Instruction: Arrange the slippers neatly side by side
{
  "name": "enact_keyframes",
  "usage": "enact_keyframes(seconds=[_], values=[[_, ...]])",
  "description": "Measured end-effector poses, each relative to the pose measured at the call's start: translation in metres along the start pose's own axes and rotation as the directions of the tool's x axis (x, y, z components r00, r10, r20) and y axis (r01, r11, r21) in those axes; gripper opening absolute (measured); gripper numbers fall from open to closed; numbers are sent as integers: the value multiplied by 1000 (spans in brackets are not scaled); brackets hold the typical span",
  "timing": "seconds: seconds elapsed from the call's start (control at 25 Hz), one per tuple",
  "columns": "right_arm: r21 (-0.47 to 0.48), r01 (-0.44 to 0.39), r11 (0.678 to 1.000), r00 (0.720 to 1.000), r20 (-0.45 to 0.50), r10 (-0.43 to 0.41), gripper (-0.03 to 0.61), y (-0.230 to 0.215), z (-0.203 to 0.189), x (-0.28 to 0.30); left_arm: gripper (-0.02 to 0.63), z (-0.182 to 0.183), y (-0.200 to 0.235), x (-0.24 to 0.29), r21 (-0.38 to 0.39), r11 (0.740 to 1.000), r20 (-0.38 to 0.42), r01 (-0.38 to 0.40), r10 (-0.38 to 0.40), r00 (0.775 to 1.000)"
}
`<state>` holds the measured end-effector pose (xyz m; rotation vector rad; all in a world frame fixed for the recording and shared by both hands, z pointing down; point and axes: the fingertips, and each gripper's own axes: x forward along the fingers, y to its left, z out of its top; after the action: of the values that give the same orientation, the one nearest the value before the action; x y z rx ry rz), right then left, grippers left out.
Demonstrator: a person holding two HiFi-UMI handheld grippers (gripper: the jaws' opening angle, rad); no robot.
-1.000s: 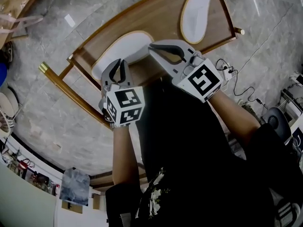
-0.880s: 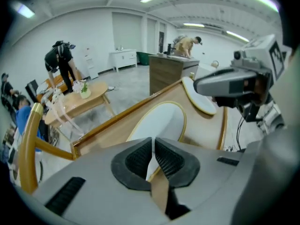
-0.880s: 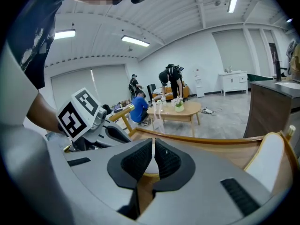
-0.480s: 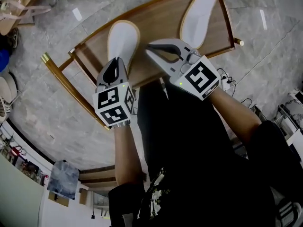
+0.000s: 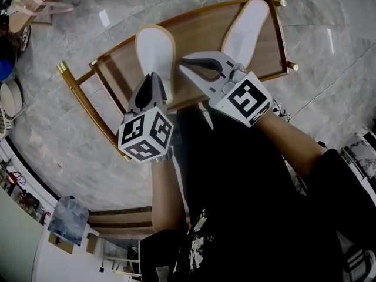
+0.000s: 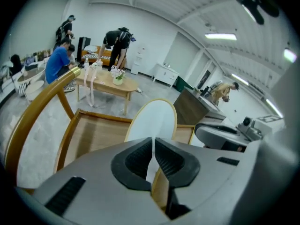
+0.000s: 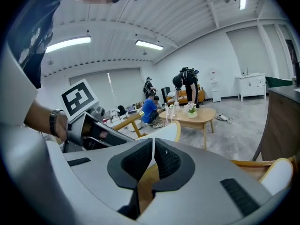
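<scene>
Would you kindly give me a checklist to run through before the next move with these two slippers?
1. Grip: left gripper shut on the near edge of the held slipper: ok.
2. Free tool: right gripper has jaws together, nothing seen between them: ok.
3. Tip of the right gripper clear of the held slipper: cannot tell.
4. Parallel: second slipper angles away from the held slipper: not ok.
5. Side by side: bare wooden shelf shows between them: not ok.

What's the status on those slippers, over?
Left gripper shut on the left slipper's near end. Right gripper shut, empty, hovering between the pair. Left slipper roughly parallel to right slipper over wooden rack, gap between.
</scene>
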<state>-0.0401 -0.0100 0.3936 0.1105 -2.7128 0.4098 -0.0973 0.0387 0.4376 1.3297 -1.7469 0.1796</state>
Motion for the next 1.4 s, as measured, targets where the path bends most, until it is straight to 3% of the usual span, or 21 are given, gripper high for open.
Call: enact_keyframes(seconds=[0.4, 0.68, 1.28, 1.4], values=[[21, -29, 999, 999, 21, 28, 11, -7, -7, 13, 21, -2, 0, 2, -196, 980, 51, -36, 47, 998], [60, -26, 998, 1000, 17, 25, 11, -11, -25, 20, 20, -12, 5, 13, -154, 987, 17, -50, 53, 998], [95, -39, 995, 998, -36, 43, 11, -7, -50, 30, 21, -37, 17, 19, -246, 968, -12, -40, 38, 999], [92, -45, 995, 998, -45, 49, 11, -4, -53, 32, 21, -40, 15, 21, -232, 972, -9, -27, 25, 1000]])
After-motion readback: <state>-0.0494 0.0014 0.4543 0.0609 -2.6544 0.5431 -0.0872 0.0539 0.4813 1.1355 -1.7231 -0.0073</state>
